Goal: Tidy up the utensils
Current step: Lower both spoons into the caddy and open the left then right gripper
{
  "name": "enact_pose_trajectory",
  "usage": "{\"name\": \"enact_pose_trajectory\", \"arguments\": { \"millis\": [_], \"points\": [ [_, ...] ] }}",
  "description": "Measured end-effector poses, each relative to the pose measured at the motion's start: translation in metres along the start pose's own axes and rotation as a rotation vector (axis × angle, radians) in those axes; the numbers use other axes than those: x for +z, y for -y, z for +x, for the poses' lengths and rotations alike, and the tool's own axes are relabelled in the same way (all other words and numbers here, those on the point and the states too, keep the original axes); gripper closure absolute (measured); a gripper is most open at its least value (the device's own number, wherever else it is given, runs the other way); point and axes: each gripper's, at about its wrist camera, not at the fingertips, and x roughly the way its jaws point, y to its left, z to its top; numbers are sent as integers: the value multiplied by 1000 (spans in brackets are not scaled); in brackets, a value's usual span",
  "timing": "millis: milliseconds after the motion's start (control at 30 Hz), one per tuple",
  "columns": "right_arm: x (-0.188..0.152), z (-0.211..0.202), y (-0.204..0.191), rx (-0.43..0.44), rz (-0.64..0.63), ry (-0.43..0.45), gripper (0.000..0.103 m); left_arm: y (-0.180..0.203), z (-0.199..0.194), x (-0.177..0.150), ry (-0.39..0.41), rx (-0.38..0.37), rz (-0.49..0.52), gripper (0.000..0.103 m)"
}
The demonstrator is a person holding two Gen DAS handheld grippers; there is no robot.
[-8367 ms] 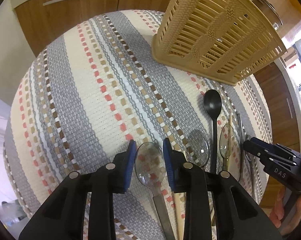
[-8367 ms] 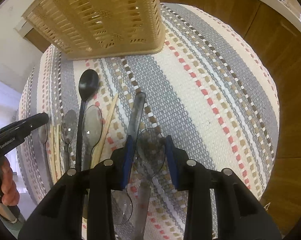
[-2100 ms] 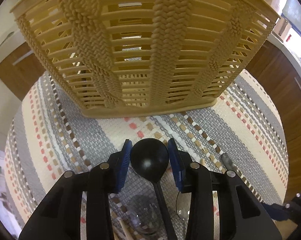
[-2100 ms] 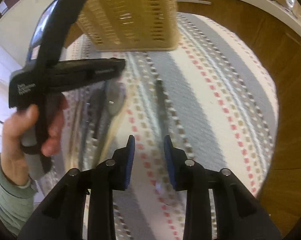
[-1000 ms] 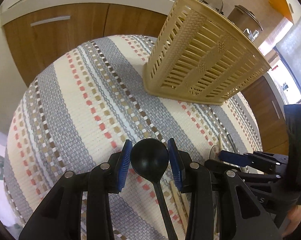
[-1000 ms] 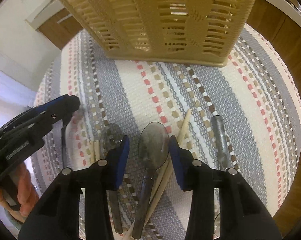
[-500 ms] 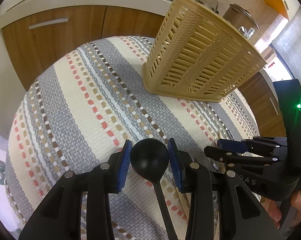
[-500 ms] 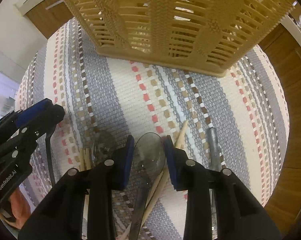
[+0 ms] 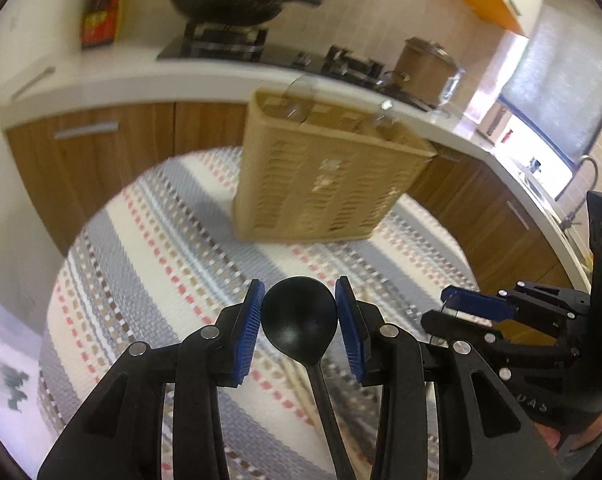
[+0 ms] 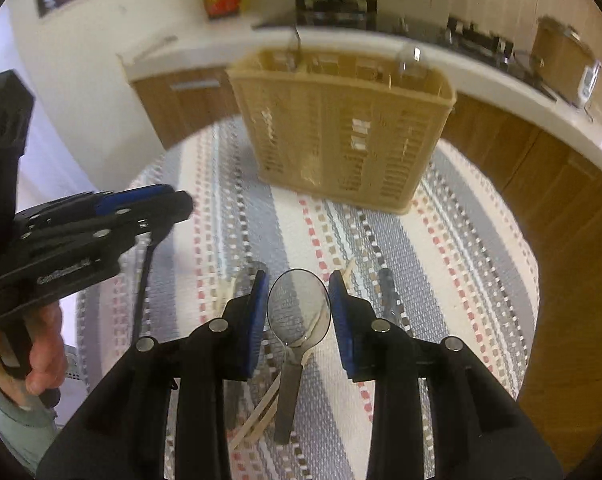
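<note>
Two tools grip spoons above the striped cloth (image 9: 149, 240): left tool (image 9: 299, 316), lettered "GenRobot.AI", clamps a black spoon (image 9: 299, 316), right tool (image 10: 298, 312) a clear spoon (image 10: 298, 308).

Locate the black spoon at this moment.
In the left wrist view the black spoon sits bowl-up between the left gripper fingers, lifted above the striped cloth, with the beige utensil basket standing beyond it.

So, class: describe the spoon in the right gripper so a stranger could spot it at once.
Start at the tan slatted basket on the striped cloth. In front of it, the right gripper holds a spoon by its bowl. It is clear plastic; the left gripper's spoon is black.
</note>
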Motion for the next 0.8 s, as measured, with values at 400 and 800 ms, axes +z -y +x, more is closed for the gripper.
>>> {"name": "enact_pose_trajectory", "arguments": {
  "millis": [400,800],
  "points": [
    [36,-104,6,-38,-38,340,75,32,-59,47,227,101,87,68],
    [118,-146,35,-84,10,548,75,53,-73,134,504,262,171,68]
  ]
}}
